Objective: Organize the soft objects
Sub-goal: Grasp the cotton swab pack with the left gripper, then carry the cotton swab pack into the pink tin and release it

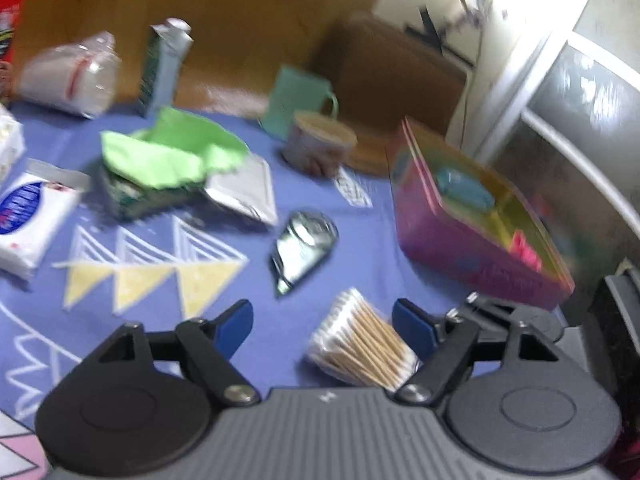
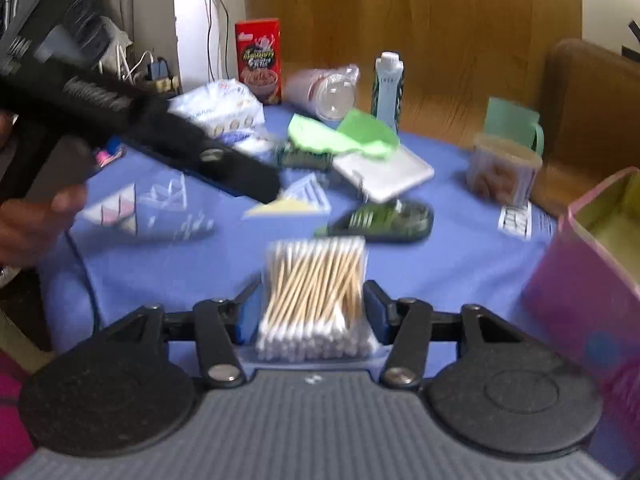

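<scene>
Cotton swabs [image 2: 314,300], far ends blurred

Both wrist views look down close, sharing the blue tablecloth [image 1: 352,236]

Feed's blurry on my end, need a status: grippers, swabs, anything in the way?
Left gripper open, empty. Right gripper astride swabs, grip unclear. Pink box close at right.

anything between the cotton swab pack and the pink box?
Nothing visible. The cotton swab pack sits between the right gripper fingers; only bare blue tablecloth shows between it and the pink box at the right. The foil pouch lies farther back.
</scene>
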The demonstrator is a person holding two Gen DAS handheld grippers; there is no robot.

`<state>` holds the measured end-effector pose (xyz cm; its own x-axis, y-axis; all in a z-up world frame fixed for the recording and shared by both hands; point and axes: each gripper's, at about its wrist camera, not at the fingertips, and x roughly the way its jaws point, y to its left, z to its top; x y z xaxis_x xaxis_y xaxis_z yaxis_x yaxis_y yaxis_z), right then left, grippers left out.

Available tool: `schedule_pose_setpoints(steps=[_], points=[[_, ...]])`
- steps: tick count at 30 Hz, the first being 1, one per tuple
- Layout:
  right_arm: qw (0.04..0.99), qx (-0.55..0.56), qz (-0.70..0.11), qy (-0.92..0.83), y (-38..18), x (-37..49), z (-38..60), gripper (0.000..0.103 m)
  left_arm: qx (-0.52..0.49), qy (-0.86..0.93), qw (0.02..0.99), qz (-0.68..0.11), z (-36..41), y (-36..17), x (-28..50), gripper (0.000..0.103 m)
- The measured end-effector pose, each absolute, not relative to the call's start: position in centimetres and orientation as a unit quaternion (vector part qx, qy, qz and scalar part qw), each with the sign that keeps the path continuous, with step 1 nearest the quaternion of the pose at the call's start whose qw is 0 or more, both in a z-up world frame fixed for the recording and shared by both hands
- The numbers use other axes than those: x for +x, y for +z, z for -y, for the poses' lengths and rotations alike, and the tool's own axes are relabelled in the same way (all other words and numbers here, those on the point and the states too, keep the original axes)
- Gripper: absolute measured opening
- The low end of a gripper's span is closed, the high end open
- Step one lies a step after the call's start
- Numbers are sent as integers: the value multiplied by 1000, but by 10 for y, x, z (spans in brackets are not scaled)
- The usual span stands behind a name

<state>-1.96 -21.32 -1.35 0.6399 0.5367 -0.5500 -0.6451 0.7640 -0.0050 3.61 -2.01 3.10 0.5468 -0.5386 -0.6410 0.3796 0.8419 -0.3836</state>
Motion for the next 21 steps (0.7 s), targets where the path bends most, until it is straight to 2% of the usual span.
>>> schedule_pose_setpoints(steps=[1, 3, 4, 6, 7, 8, 14, 21], points=[[903, -98, -267, 321, -16, -25, 216, 84, -91, -263, 871, -404, 27, 27, 36, 74], [908, -83, -266, 313, -22, -31, 222, 87, -80, -262, 865, -420, 38, 19, 37, 68], [908, -82, -268, 312, -25, -31, 221, 87, -77, -262, 862, -427, 41, 15, 37, 61], [909, -83, -264, 311, -27, -33, 219, 85, -68, -263, 862, -428, 49, 12, 34, 56], [911, -82, -259, 311, -27, -33, 219, 79, -64, -271, 857, -433, 51, 12, 34, 52], [913, -81, -253, 311, -27, -35, 220, 55, -62, -275, 856, -433, 55, 15, 33, 51], [938, -81, -195, 276, -10, -43, 238, 53, -22, -316, 865, -390, 98, 61, 42, 48], [980, -58, -109, 154, 31, -43, 305, 53, 28, -390, 870, -302, 196, 111, 63, 48]])
